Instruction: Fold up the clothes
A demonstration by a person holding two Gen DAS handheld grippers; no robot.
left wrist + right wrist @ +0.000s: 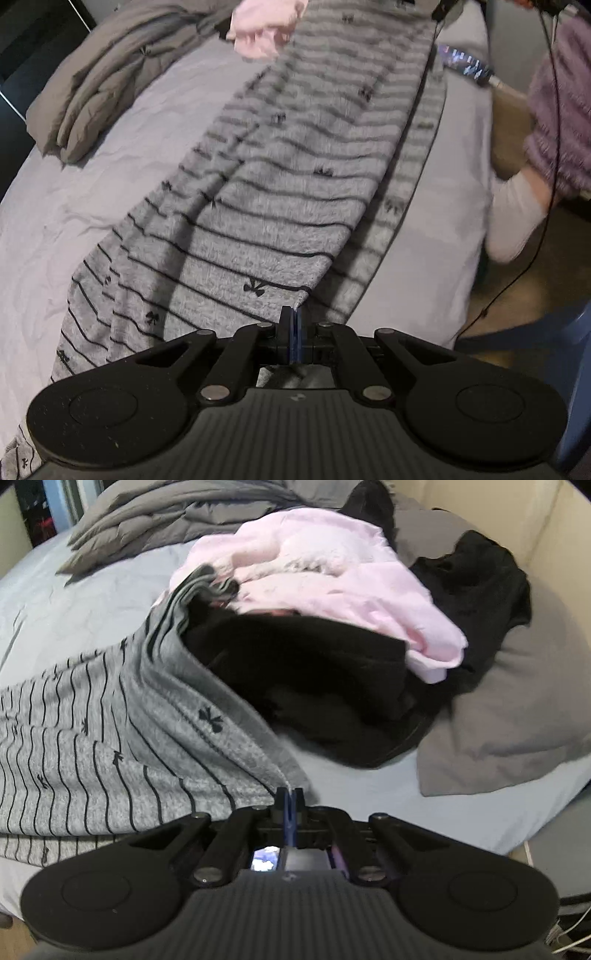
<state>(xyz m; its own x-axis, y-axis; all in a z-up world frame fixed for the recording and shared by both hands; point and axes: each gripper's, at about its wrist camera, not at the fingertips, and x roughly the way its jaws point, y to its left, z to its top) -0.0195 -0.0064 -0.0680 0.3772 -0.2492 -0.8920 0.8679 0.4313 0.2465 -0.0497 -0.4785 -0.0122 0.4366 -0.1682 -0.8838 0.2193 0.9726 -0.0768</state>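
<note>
Stretching lengthwise across the bed (74, 206), the grey striped garment (266, 206) was pinched at one corner by the left gripper (291, 317) and at another by the right gripper (290, 797), both clamped tight; a pink garment (332, 590) lay heaped near the pillow (517, 709).

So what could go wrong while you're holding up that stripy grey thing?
The left gripper and right gripper each pinch only a thin edge of the grey striped knit garment with black bows, so it might slip free. Its far end touches the pink crumpled clothing and black clothing pile, and could drag them along.
</note>
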